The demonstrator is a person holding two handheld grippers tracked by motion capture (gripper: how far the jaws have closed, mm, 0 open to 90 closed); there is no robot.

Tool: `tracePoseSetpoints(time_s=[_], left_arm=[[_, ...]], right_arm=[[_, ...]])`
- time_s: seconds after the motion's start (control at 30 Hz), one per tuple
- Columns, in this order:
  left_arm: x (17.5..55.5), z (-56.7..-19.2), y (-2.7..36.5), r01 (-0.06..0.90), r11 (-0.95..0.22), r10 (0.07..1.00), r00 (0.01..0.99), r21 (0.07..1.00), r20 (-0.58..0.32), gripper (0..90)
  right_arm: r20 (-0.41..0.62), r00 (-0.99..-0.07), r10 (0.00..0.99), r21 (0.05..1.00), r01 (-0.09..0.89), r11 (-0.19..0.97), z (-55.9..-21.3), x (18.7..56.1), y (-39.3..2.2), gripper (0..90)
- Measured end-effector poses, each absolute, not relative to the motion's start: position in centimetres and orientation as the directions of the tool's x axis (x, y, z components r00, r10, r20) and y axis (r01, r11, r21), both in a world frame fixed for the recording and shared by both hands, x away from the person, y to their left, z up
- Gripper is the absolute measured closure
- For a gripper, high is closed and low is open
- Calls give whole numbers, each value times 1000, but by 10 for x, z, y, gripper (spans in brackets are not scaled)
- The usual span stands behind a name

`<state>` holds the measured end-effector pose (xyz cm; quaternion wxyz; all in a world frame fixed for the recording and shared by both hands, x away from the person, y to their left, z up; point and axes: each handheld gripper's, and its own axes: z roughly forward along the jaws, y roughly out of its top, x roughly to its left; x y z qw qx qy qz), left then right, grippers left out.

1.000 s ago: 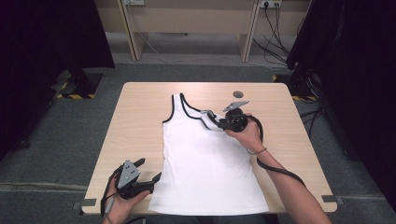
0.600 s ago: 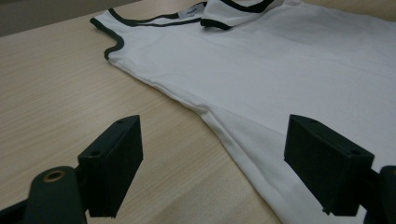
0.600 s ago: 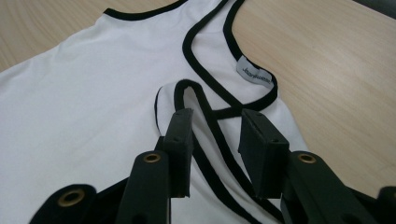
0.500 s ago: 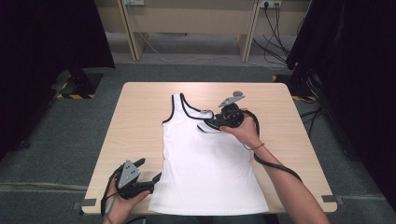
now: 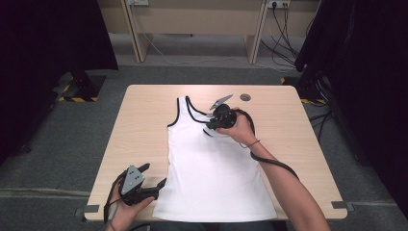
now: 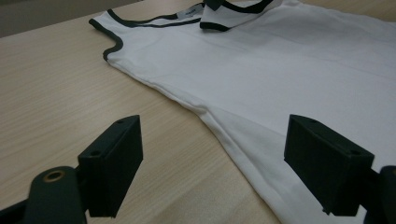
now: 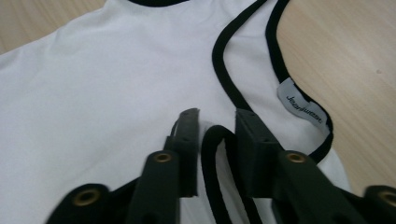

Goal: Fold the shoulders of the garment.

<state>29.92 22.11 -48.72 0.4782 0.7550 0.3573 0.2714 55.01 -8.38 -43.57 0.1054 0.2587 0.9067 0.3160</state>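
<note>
Bare table (image 5: 139,125) lies free left of the tank top (image 5: 211,168); a small disc (image 5: 246,97) sits near its far edge.

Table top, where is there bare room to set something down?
Bare wood lies left of the tank top, and on the table right of the forearm. The far right corner holds a small disc. The shirt's neck is crowded by the right tool.

In the high view the right tool (image 5: 211,122) and the hand (image 5: 239,129) cover the tank top's (image 5: 211,168) shoulder strap at 1 o'clock, so the grip itself is hidden there. The top's hem runs to the desk's (image 5: 144,125) 6 o'clock edge. A small round thing (image 5: 246,97) at 12 o'clock is too small to identify. In the right gripper view the neck label's (image 7: 302,108) print is too blurred to read. The left gripper view cuts off the top at 3 o'clock.
</note>
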Motion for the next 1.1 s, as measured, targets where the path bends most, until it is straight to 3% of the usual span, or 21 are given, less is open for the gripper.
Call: tracePoseSetpoints(time_s=[0.13,0.37,0.8,1.1], left_arm=[[299,-487,221,280,-289,799,597,916,69,187],[299,-487,221,280,-292,799,597,915,72,187],[299,-487,221,280,-293,799,597,914,73,187],[299,-487,221,277,-290,798,598,916,72,187]], right_arm=[[-21,-849,529,628,400,668,-433,545,-86,835],[-21,-824,566,656,416,630,-419,548,-101,847],[-62,-651,757,769,452,452,-380,562,-142,851],[-118,-585,802,794,430,430,-368,564,-149,850]])
